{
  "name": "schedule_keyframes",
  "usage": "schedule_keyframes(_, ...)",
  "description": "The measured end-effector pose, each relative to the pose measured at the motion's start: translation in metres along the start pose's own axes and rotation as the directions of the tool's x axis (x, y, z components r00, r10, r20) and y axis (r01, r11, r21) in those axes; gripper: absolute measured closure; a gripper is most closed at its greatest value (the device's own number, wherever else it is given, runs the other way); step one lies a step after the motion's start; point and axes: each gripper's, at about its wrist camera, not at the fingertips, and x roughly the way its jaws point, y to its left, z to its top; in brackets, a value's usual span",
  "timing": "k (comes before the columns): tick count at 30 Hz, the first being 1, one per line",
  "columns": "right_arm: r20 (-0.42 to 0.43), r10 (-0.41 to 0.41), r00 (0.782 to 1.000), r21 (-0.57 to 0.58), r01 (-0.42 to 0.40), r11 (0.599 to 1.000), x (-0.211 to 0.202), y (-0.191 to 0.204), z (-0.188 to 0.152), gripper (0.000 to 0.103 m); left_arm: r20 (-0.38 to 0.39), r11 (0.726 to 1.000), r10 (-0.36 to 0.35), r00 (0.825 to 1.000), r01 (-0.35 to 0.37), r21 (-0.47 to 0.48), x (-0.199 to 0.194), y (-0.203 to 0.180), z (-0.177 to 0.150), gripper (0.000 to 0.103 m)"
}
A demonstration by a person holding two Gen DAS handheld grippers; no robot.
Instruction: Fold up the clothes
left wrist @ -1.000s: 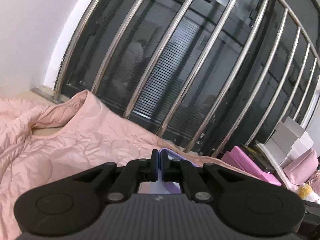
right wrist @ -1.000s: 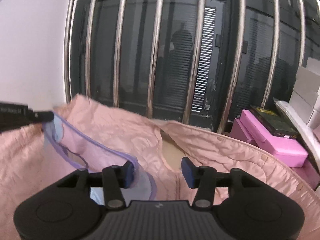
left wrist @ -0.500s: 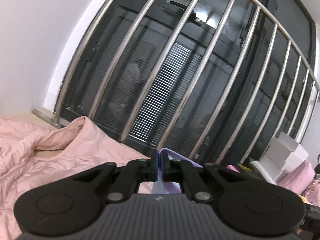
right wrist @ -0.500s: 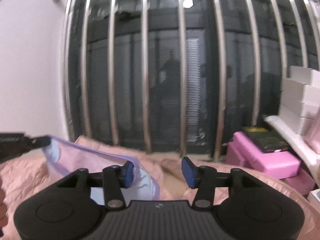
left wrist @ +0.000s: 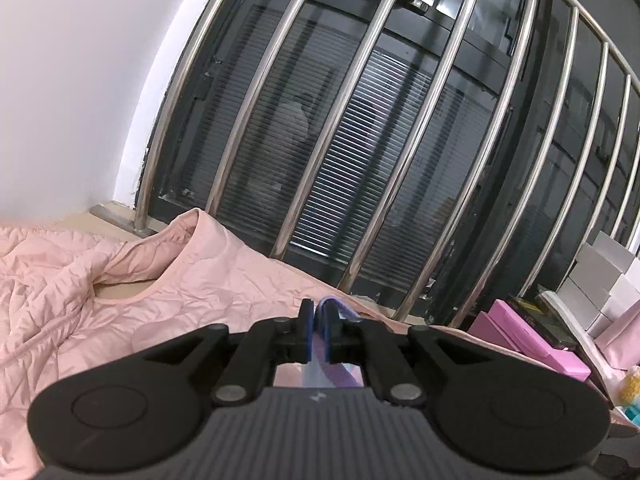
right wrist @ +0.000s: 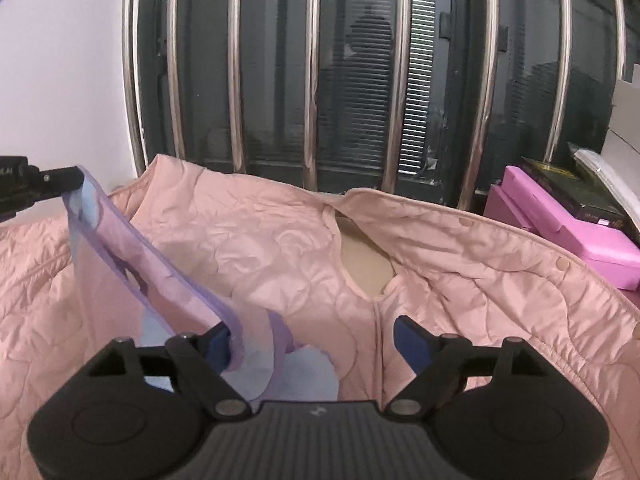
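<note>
No legible text anywhere.

One pink quilted jacket (right wrist: 280, 248) is counted, spread wide below; one sheer lilac garment (right wrist: 120, 240) is seen strung across the near left; two grippers are tallied, the left gripper (left wrist: 316, 334) and the right gripper (right wrist: 312, 338); far right, one bright pink box (right wrist: 560, 232) is noted, with one dark box (right wrist: 568, 192) laid on it; eight steel bars are counted in the right wrist view.
</note>
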Motion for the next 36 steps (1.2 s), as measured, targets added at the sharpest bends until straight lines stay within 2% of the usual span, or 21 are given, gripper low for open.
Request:
schedule_keyframes(2, 0.023, 0.022, 0.999, -0.017, -0.022, 1.0, -0.006, 0.004, 0.0, 0.022, 0.001, 1.0, -0.001, 1.0, 0.001, -0.002, 0.0, 0.0, 0.0, 0.1)
schedule_keyframes(3, 0.027, 0.031, 0.999, -0.022, -0.03, 0.999, -0.008, 0.005, 0.0, 0.028, 0.002, 1.0, 0.0, 1.0, 0.0, -0.002, 0.0, 0.0, 0.001, 0.1)
schedule_keyframes(4, 0.029, 0.038, 0.999, -0.026, -0.037, 0.999, -0.008, 0.005, 0.0, 0.043, 0.002, 1.0, 0.0, 1.0, 0.0, -0.001, 0.0, 0.0, 0.001, 0.1)
schedule_keyframes(5, 0.026, 0.039, 0.999, -0.023, -0.038, 0.999, -0.008, 0.005, 0.001, 0.051, 0.002, 1.0, -0.001, 1.0, 0.001, -0.002, 0.0, 0.001, 0.001, 0.1)
schedule_keyframes(6, 0.024, 0.041, 0.999, -0.015, -0.04, 0.999, -0.007, 0.004, 0.001, 0.068, 0.002, 1.0, -0.002, 1.0, 0.002, -0.002, 0.0, 0.001, 0.001, 0.1)
schedule_keyframes(7, 0.023, 0.044, 0.999, -0.008, -0.043, 0.999, -0.006, 0.002, 0.0, 0.08, 0.001, 1.0, -0.003, 1.0, 0.003, -0.002, 0.0, 0.001, 0.001, 0.1)
schedule_keyframes(10, 0.024, 0.054, 0.998, 0.03, -0.055, 0.998, -0.003, -0.003, 0.0, 0.08, -0.001, 1.0, -0.011, 1.0, 0.011, 0.001, 0.0, 0.001, 0.001, 0.1)
schedule_keyframes(12, 0.04, 0.066, 0.997, 0.084, -0.069, 0.994, -0.004, -0.009, 0.0, 0.076, 0.005, 1.0, -0.03, 1.0, 0.03, 0.004, -0.001, -0.001, 0.001, 0.1)
schedule_keyframes(14, 0.064, 0.089, 0.994, 0.142, -0.097, 0.985, -0.005, -0.012, 0.002, 0.063, 0.011, 0.999, -0.048, 0.999, 0.048, 0.009, -0.003, -0.003, 0.001, 0.1)
schedule_keyframes(15, 0.068, 0.106, 0.992, 0.164, -0.116, 0.98, -0.005, -0.012, 0.003, 0.05, 0.012, 0.998, -0.057, 0.998, 0.057, 0.017, -0.003, -0.005, 0.0, 0.1)
schedule_keyframes(18, 0.029, 0.134, 0.991, 0.12, -0.137, 0.983, 0.005, 0.004, 0.002, 0.047, 0.016, 0.997, -0.068, 0.998, 0.067, 0.036, -0.004, -0.01, 0.0, 0.1)
schedule_keyframes(20, 0.001, 0.103, 0.995, 0.078, -0.102, 0.992, 0.012, 0.017, 0.001, 0.048, 0.017, 0.997, -0.074, 0.997, 0.074, 0.039, -0.004, -0.012, 0.0, 0.1)
schedule_keyframes(21, -0.013, 0.09, 0.996, 0.064, -0.089, 0.994, 0.017, 0.021, 0.0, 0.052, 0.018, 0.996, -0.076, 0.997, 0.075, 0.041, -0.005, -0.012, 0.0, 0.1)
schedule_keyframes(23, -0.052, 0.057, 0.997, 0.025, -0.055, 0.998, 0.027, 0.028, -0.003, 0.076, 0.017, 0.997, -0.072, 0.997, 0.071, 0.041, -0.004, -0.011, -0.001, 0.1)
schedule_keyframes(24, -0.067, 0.029, 0.997, 0.003, -0.028, 1.0, 0.03, 0.031, -0.005, 0.099, 0.017, 0.997, -0.068, 0.998, 0.067, 0.041, -0.004, -0.01, -0.001, 0.1)
schedule_keyframes(26, -0.055, -0.014, 0.998, -0.016, 0.013, 1.0, 0.028, 0.03, -0.005, 0.099, 0.016, 0.997, -0.06, 0.998, 0.059, 0.042, -0.004, -0.008, -0.001, 0.099)
schedule_keyframes(28, 0.001, -0.011, 1.0, 0.01, 0.011, 1.0, 0.015, 0.023, 0.0, 0.099, 0.016, 0.997, -0.053, 0.998, 0.052, 0.057, -0.004, -0.005, -0.001, 0.099)
schedule_keyframes(32, 0.173, -0.054, 0.983, 0.04, 0.047, 0.998, -0.021, 0.012, 0.01, 0.099, -0.004, 0.985, -0.114, 0.993, 0.114, 0.132, -0.006, -0.002, -0.003, 0.097)
schedule_keyframes(33, 0.21, -0.061, 0.976, 0.04, 0.054, 0.998, -0.029, 0.01, 0.011, 0.099, -0.013, 0.982, -0.114, 0.993, 0.115, 0.153, -0.005, -0.003, -0.005, 0.088)
schedule_keyframes(34, 0.242, -0.065, 0.968, 0.036, 0.058, 0.998, -0.036, 0.009, 0.012, 0.099, -0.022, 0.978, -0.114, 0.993, 0.116, 0.173, -0.004, -0.005, -0.006, 0.071)
schedule_keyframes(36, 0.287, -0.06, 0.956, 0.011, 0.059, 0.998, -0.045, 0.007, 0.013, 0.099, -0.044, 0.967, -0.137, 0.99, 0.144, 0.211, -0.001, -0.01, -0.012, 0.05)
